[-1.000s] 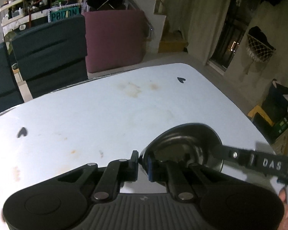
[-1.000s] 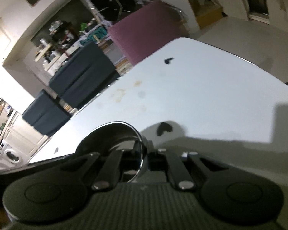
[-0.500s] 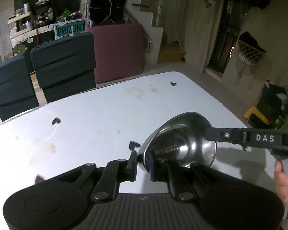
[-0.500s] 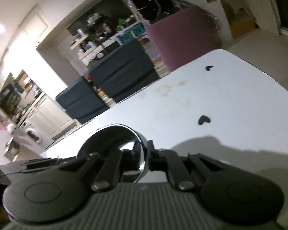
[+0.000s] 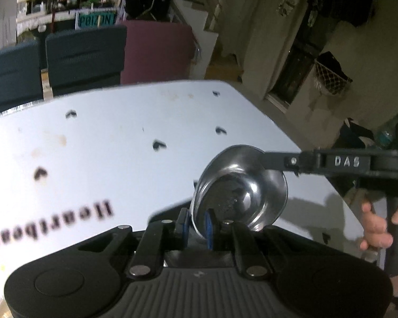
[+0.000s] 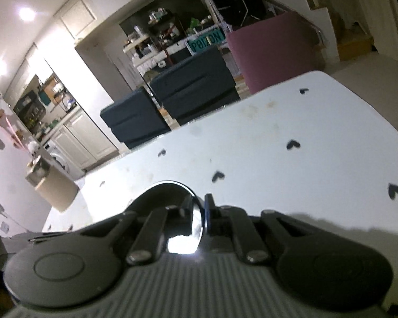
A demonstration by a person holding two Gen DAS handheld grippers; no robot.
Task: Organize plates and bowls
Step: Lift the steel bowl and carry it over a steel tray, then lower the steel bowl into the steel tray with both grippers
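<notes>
A shiny steel bowl (image 5: 241, 188) is held in the air above the white table (image 5: 119, 137), tilted on its side. My left gripper (image 5: 196, 224) is shut on the bowl's near rim. My right gripper (image 6: 199, 212) is shut on the opposite rim of the same bowl (image 6: 172, 198); its black body marked DAS (image 5: 345, 162) reaches in from the right in the left wrist view, with a hand on its handle. The bowl looks empty inside.
The table cloth has small black hearts (image 6: 293, 144) and the word Heartbeat (image 5: 53, 225). Two dark blue chairs (image 6: 193, 90) and a maroon one (image 6: 273, 50) stand at the far edge. A kitchen lies far left.
Both grippers have lifted the bowl higher off the table and drawn it back toward me; more of the table and its printed word now show. Both stay shut on the rim.
</notes>
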